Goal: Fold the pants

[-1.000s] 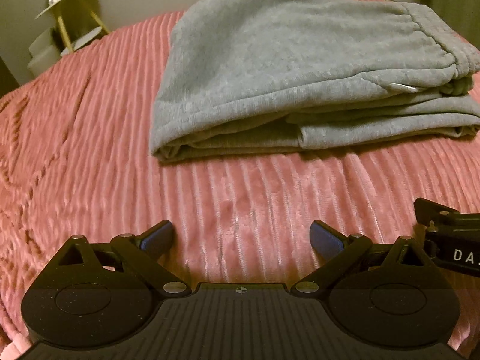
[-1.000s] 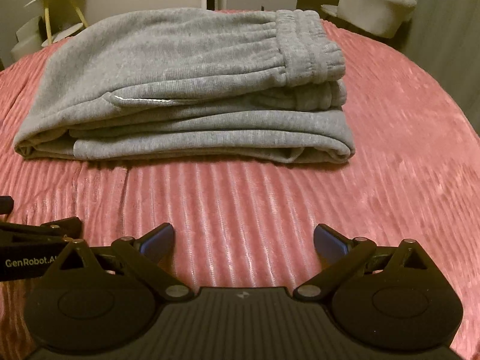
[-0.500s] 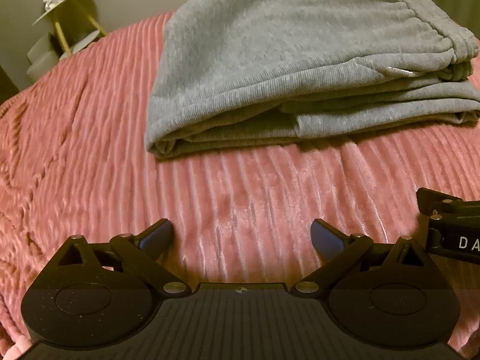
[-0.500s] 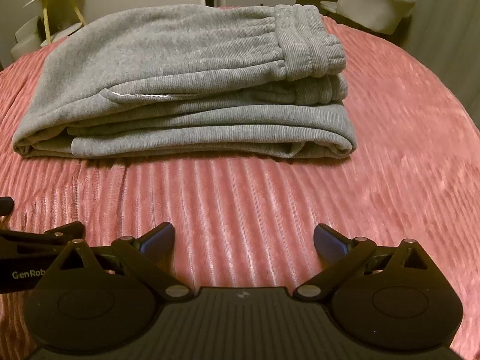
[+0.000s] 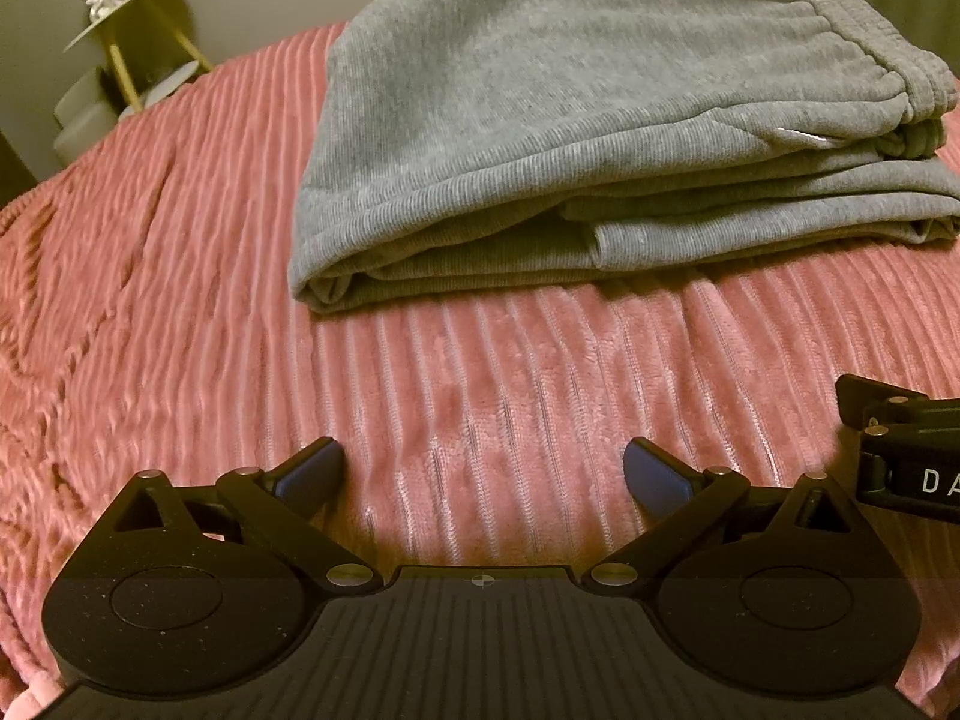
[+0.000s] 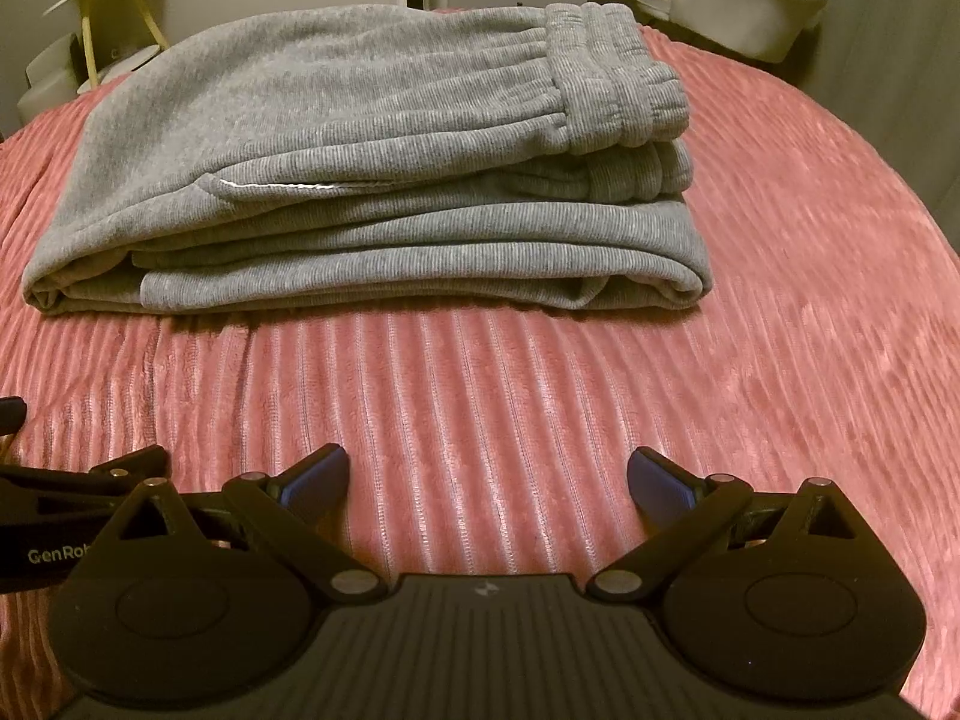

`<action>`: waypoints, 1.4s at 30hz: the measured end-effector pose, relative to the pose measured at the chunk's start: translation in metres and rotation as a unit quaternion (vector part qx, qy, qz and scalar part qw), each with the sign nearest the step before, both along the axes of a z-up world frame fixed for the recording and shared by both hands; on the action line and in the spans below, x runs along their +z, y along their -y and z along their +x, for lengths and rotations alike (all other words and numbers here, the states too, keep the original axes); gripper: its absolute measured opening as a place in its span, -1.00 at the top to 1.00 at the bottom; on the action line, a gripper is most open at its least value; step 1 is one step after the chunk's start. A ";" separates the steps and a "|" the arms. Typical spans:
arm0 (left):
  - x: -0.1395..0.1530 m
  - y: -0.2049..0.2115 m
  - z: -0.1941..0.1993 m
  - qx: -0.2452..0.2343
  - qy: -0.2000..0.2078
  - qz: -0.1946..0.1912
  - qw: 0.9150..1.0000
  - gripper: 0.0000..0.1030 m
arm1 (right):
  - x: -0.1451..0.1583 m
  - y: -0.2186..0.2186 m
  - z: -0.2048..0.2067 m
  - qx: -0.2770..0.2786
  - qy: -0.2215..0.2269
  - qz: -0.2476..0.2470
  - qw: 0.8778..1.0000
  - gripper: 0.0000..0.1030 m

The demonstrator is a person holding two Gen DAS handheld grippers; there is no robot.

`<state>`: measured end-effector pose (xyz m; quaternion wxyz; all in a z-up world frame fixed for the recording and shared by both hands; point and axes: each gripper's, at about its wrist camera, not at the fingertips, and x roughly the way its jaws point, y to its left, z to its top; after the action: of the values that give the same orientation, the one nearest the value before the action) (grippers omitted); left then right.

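Folded grey sweatpants (image 5: pixel 576 120) lying on a pink ribbed bedspread (image 5: pixel 180 300), both grippers clear of them.

Stacked in several layers in the upper middle of both views, elastic waistband (image 6: pixel 612 78) on top toward the right, rounded fold at the left end. Resting flat on the bedspread, untouched. Lower centre of the left view: left gripper (image 5: pixel 483 474), blue-padded fingers spread wide, nothing between them. Same in the right view: right gripper (image 6: pixel 487 477) spread wide and empty, near the sweatpants' front edge but apart from it. Upper left, a pale stand with yellow legs (image 5: pixel 126 54); upper right of the right view, a light armchair (image 6: pixel 750 6).
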<state>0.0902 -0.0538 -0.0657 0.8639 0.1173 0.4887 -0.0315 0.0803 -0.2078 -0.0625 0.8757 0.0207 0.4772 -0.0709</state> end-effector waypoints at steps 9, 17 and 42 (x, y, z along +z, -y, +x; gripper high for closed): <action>0.000 -0.002 0.000 -0.001 0.002 0.000 1.000 -1.00 | 0.000 0.000 0.000 0.000 0.000 0.000 1.000 -0.93; -0.001 -0.004 0.000 -0.002 0.003 0.000 1.000 -1.00 | 0.000 0.000 0.000 0.000 0.000 0.000 1.000 -0.93; -0.001 -0.003 -0.001 -0.001 0.004 0.000 1.000 -1.00 | 0.000 0.001 0.001 0.000 0.000 0.000 1.000 -0.93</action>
<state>0.0895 -0.0505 -0.0671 0.8658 0.1182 0.4852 -0.0318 0.0808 -0.2084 -0.0625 0.8757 0.0205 0.4772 -0.0710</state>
